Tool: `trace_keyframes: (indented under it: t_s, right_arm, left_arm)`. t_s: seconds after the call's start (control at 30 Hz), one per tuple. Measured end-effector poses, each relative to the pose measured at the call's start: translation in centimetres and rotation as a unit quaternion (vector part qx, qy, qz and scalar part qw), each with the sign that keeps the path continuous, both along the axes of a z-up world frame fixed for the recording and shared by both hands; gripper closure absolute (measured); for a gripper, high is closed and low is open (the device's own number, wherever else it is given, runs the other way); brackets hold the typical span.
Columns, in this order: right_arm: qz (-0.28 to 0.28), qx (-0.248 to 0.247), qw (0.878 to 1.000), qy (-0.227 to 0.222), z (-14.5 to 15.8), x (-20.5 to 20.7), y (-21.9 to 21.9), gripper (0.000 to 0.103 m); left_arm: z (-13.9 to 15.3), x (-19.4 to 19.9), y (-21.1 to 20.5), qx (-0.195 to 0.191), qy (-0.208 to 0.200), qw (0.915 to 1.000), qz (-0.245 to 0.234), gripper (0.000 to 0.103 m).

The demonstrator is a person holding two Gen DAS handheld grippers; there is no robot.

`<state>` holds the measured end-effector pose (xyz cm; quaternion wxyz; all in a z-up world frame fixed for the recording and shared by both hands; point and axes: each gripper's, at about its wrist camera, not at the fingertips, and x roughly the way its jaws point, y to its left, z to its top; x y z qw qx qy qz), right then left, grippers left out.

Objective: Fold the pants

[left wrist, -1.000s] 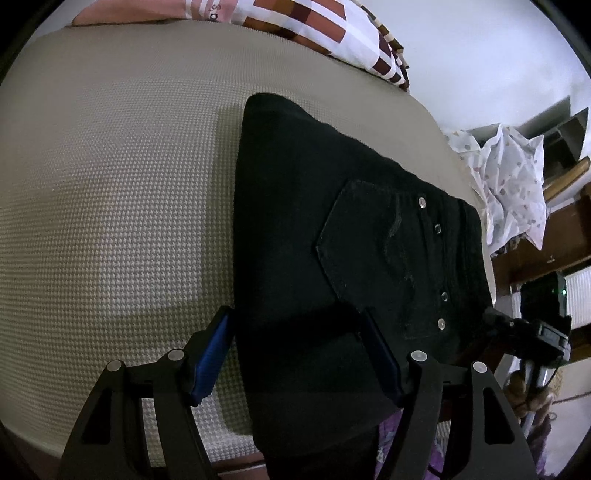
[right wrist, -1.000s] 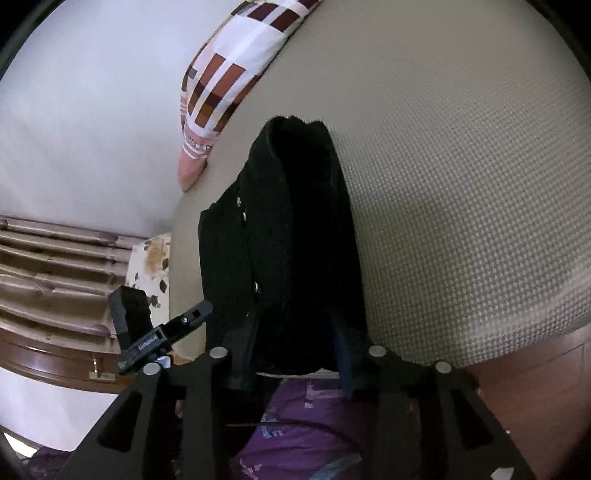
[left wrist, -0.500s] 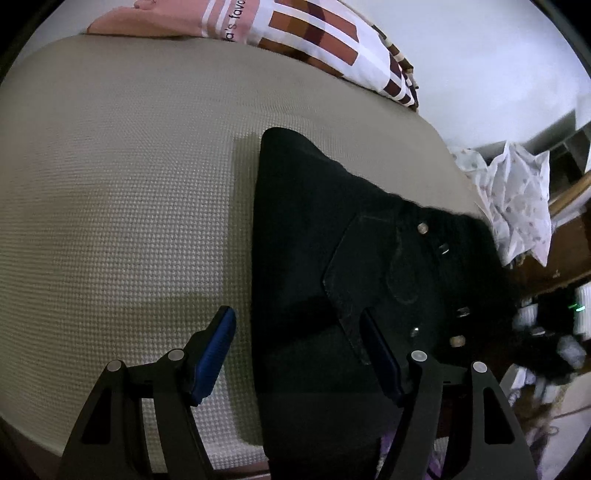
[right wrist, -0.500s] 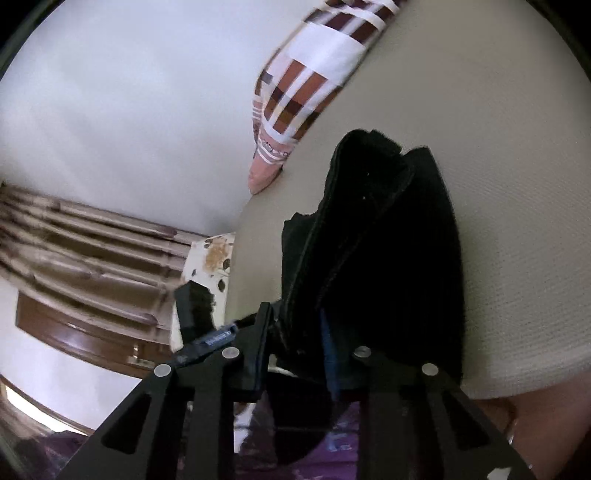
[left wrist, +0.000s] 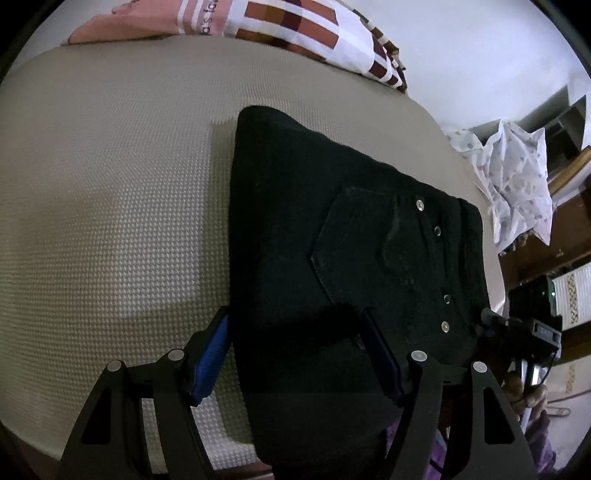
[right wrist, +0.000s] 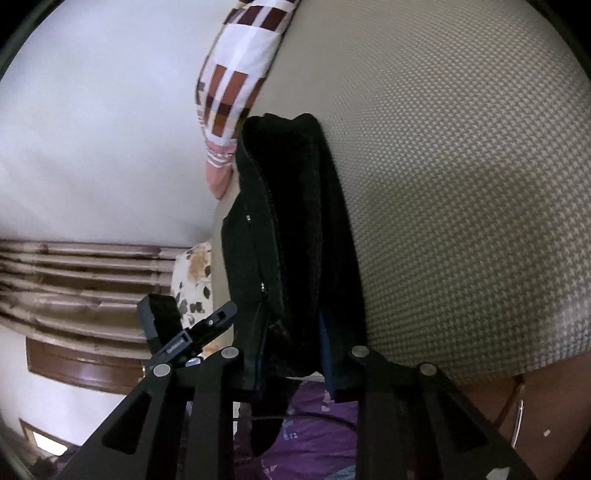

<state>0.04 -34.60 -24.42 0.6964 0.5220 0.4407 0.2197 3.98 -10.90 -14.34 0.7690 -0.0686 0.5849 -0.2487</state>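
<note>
The black pants are lying folded into a thick block on the beige waffle-textured bed, their near end hanging over the bed's edge; a back pocket and a row of metal rivets are facing up toward the right side. The left gripper is pointing forward over the near end, its blue-padded fingers standing wide apart on either side of the cloth, one just beside the left fold edge and the other resting over the fabric, neither pinching it. The right gripper is coming in low at the waistband side, its fingers standing apart with the stacked layers sitting between them; whether they are pressing on the cloth cannot be told. A checked brown-and-white pillow is lying at the far end of the bed, and a spotted white cloth is hanging beyond the right side near dark wooden furniture.
</note>
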Motion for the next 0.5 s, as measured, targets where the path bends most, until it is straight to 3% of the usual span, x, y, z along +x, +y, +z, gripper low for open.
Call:
trace_keyframes:
  t_s: [0.13, 0.27, 0.5]
  right_arm:
    - [0.016, -0.097, 0.995, -0.020, 2.5, 0.9, 0.7, 0.069]
    - [0.016, -0.167, 0.985, -0.033, 4.5, 1.3, 0.7, 0.030]
    - [0.034, -0.189, 0.981, -0.025, 4.0, 3.4, 0.8, 0.029]
  left_arm:
    - [0.3, 0.1, 0.5, -0.003, -0.008, 0.9999, -0.006, 0.033]
    - [0.9, 0.7, 0.7, -0.005, -0.024, 0.9996, -0.013, 0.033]
    - [0.2, 1.7, -0.2, 0.029, -0.045, 0.9964, -0.066, 0.033]
